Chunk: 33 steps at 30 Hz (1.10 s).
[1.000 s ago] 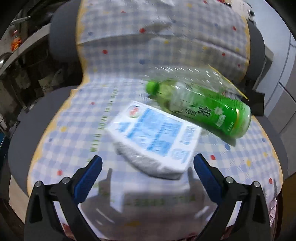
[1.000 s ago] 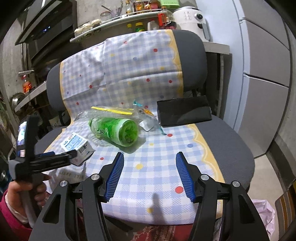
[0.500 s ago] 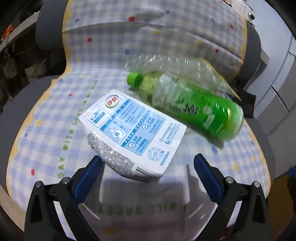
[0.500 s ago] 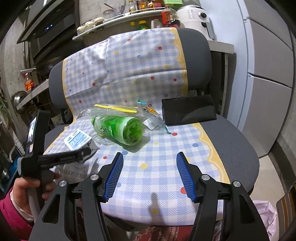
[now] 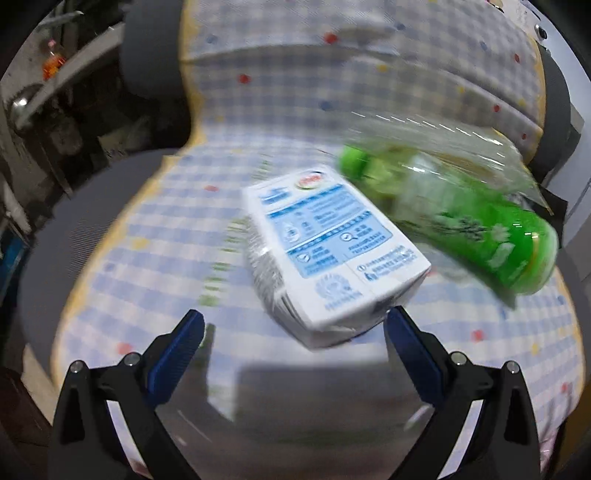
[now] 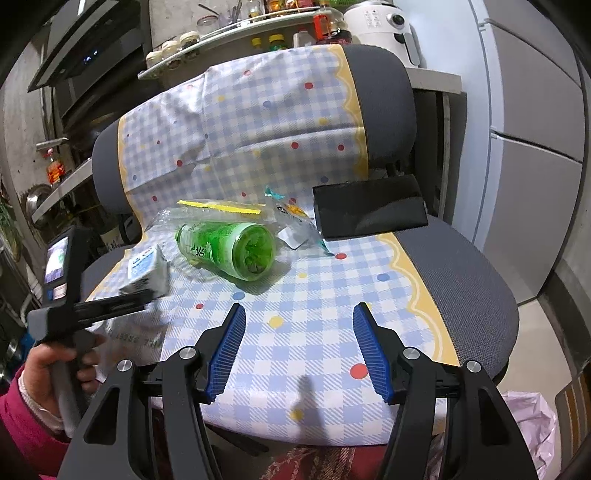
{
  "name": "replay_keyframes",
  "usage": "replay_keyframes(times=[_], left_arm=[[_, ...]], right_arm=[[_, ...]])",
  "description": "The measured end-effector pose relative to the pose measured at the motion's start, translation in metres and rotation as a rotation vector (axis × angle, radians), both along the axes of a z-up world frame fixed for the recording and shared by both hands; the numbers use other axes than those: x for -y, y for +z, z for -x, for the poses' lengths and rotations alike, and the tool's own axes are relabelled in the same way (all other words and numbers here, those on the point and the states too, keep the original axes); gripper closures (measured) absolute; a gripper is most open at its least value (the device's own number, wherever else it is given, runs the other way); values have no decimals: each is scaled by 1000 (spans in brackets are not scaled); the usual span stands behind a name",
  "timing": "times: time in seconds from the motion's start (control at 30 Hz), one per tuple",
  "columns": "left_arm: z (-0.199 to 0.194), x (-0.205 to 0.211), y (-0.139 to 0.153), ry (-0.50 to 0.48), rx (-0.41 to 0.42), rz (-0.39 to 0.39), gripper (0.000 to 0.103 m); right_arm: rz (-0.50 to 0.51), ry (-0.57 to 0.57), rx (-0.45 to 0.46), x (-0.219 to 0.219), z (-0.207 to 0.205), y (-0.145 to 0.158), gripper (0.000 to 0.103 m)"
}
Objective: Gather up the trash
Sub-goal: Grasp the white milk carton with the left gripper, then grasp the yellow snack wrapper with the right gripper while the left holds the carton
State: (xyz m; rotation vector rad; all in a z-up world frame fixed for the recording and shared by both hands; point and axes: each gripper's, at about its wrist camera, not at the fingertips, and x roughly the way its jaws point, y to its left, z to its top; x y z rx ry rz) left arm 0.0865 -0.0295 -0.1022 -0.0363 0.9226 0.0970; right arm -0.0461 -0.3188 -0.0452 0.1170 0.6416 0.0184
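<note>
A white and blue milk carton (image 5: 332, 254) lies on the checked chair seat, also in the right wrist view (image 6: 149, 271). A green plastic bottle (image 5: 461, 218) lies on its side behind it (image 6: 229, 247). Clear plastic wrappers (image 6: 221, 212) lie behind the bottle. My left gripper (image 5: 295, 325) is open, its fingertips at the carton's near end, the right fingertip (image 5: 399, 321) close to the carton's corner. My right gripper (image 6: 299, 321) is open and empty over the seat's front middle.
The chair seat (image 6: 325, 295) and back carry a blue checked cloth. A black flat pouch (image 6: 369, 210) leans at the back right of the seat. A pink plastic bag (image 6: 528, 424) hangs below right. Kitchen shelves (image 6: 229, 26) and a grey cabinet (image 6: 535, 110) stand behind.
My left gripper has swung, so the carton now sits right of centre with its corner near the right finger. The right gripper has barely moved.
</note>
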Motion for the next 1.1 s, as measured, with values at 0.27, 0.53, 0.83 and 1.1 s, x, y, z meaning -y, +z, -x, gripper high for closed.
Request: replay_keyframes(times=[0.27, 0.53, 0.83, 1.1], left_arm=[[14, -48, 26, 2, 77, 47, 7], [-10, -14, 20, -117, 57, 13, 7], [-26, -30, 12, -126, 25, 73, 27], [6, -47, 51, -122, 142, 146, 27]], right_arm=[[9, 46, 1, -21, -7, -1, 41], [39, 66, 9, -32, -8, 5, 41], [51, 83, 9, -39, -19, 11, 41], [83, 151, 48, -63, -62, 25, 44]])
